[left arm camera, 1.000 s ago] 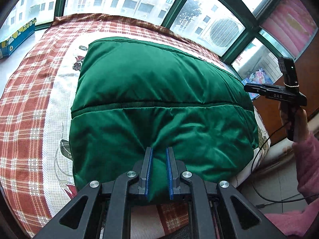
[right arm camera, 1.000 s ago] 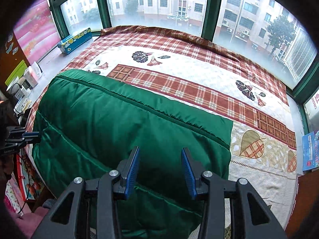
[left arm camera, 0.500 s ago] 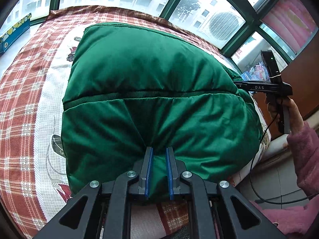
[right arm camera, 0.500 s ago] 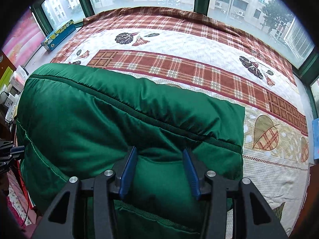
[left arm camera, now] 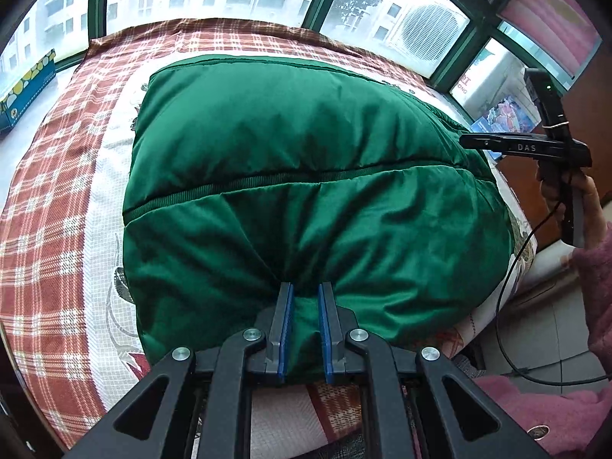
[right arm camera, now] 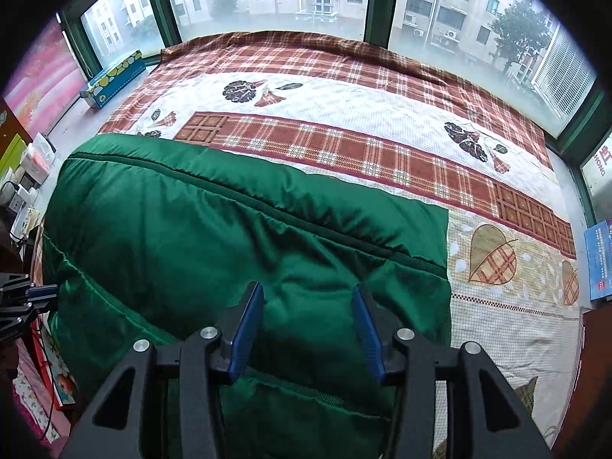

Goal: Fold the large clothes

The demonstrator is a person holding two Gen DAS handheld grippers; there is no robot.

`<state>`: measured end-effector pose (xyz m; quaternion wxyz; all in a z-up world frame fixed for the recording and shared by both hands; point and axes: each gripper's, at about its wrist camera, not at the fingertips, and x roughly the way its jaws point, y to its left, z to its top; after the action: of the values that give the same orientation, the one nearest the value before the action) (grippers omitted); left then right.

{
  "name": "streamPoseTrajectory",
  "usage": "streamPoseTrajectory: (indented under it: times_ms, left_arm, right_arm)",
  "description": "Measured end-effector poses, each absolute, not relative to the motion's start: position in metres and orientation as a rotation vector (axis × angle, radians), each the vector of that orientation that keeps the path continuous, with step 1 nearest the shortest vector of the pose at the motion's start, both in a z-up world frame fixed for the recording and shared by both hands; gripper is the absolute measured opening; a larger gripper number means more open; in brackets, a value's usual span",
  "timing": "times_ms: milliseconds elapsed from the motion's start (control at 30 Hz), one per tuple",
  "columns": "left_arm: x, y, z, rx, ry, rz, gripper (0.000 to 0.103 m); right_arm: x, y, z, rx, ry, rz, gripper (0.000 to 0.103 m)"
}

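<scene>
A big green padded garment point(left arm camera: 298, 176) lies folded over on a plaid bedspread point(left arm camera: 57, 199); it also fills the lower left of the right wrist view point(right arm camera: 214, 237). My left gripper point(left arm camera: 306, 292) is shut on a pinch of its near edge, with cloth bunched between the blue pads. My right gripper point(right arm camera: 308, 292) is open, its fingers over the garment's near right part and holding nothing. It also shows in the left wrist view point(left arm camera: 464, 140), at the garment's right edge. My left gripper's tip shows at the left edge of the right wrist view point(right arm camera: 53, 290).
The bed point(right arm camera: 344, 122) runs back to green-framed windows point(right arm camera: 376, 0). A blue box point(right arm camera: 113, 78) lies on the left sill. Books point(right arm camera: 600, 260) sit at the right edge. Small items point(right arm camera: 30, 164) crowd a shelf on the left. A cable point(left arm camera: 508, 298) hangs from the right gripper.
The right gripper came down and forward onto the garment's right side, still open. The left gripper kept its hold and the garment bulged up and shifted slightly.
</scene>
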<state>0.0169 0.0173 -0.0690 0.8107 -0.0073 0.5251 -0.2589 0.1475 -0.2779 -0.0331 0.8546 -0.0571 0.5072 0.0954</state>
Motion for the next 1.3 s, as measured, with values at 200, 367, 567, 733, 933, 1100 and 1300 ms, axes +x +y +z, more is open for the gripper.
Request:
streamPoseTrajectory:
  times_ms: [200,367,567,733,933,1100,1300]
  left_arm:
    - [0.035,0.012,-0.031,0.025,1.049,-0.55,0.015]
    - [0.075,0.005,-0.014,0.033,1.011,-0.528,0.015]
    - [0.133,-0.005,-0.012,0.023,1.004,-0.494,0.015]
    - [0.162,-0.008,-0.026,-0.01,1.04,-0.48,0.015]
    - [0.162,-0.003,-0.012,0.022,0.99,-0.455,0.015]
    - [0.178,0.015,-0.018,-0.026,0.999,-0.384,0.037]
    - [0.186,0.028,-0.036,-0.078,1.031,-0.398,0.037]
  right_arm:
    - [0.111,-0.245,-0.033,-0.216,1.074,0.293,0.054]
    - [0.097,-0.231,-0.059,-0.239,1.142,0.341,0.054]
    - [0.102,-0.231,-0.084,-0.254,1.156,0.332,0.057]
    - [0.106,-0.232,-0.079,-0.278,1.18,0.348,0.057]
    - [0.123,-0.259,-0.029,-0.102,1.116,0.375,0.057]
    - [0.152,-0.259,-0.024,-0.085,1.071,0.313,0.057]
    - [0.166,-0.254,-0.057,-0.1,1.117,0.289,0.057]
